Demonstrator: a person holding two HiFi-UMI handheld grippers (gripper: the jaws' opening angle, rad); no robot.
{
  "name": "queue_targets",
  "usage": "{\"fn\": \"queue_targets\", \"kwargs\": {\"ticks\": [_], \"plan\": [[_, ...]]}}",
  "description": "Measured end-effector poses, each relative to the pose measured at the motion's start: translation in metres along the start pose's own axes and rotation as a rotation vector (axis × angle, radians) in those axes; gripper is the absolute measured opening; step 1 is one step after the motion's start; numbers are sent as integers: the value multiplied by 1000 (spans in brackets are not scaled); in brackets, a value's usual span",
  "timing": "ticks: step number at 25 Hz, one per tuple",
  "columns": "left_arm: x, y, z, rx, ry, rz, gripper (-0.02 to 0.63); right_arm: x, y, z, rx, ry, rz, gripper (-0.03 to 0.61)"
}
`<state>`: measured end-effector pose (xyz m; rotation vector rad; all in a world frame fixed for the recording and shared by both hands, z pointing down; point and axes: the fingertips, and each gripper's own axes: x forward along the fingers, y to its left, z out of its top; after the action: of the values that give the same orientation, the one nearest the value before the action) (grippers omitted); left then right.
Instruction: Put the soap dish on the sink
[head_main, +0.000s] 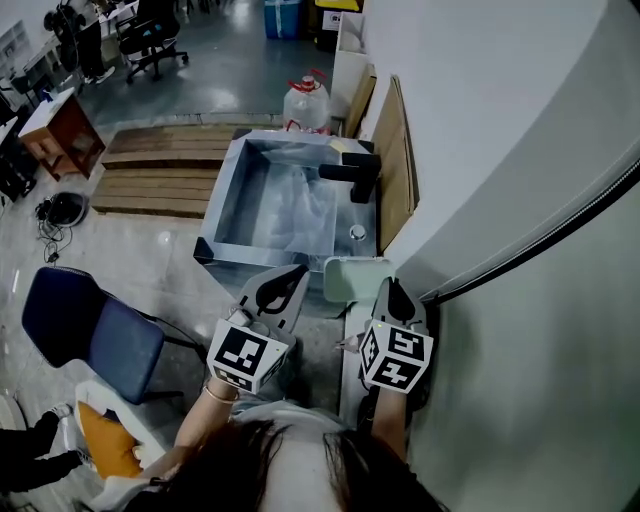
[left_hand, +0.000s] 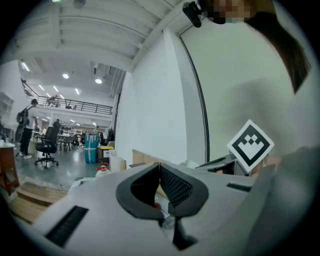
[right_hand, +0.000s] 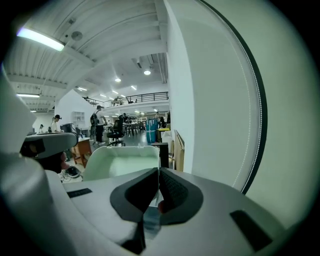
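left gripper: fingers together, empty | right gripper: likewise | soap dish at sink corner: spread right fingers, pinch rim squarely

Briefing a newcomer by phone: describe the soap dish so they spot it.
Find the grey sink by the white wall. At its near right corner, ahead of the right gripper, is the soap dish: pale green and rounded, unlike the black faucet beyond.

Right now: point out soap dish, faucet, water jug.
soap dish (head_main: 352, 280), head view, inside floor of the dish.
faucet (head_main: 352, 171), head view, black spout.
water jug (head_main: 307, 106), head view, clear body.
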<state>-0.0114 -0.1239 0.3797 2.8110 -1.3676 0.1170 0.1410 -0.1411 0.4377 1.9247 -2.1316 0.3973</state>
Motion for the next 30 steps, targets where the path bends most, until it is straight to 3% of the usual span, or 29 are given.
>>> {"fn": "queue_targets", "kwargs": {"ticks": [30], "plan": [[82, 50, -6, -28, 14, -100, 9, 107, 0, -20, -144, 137, -34, 29]]}}
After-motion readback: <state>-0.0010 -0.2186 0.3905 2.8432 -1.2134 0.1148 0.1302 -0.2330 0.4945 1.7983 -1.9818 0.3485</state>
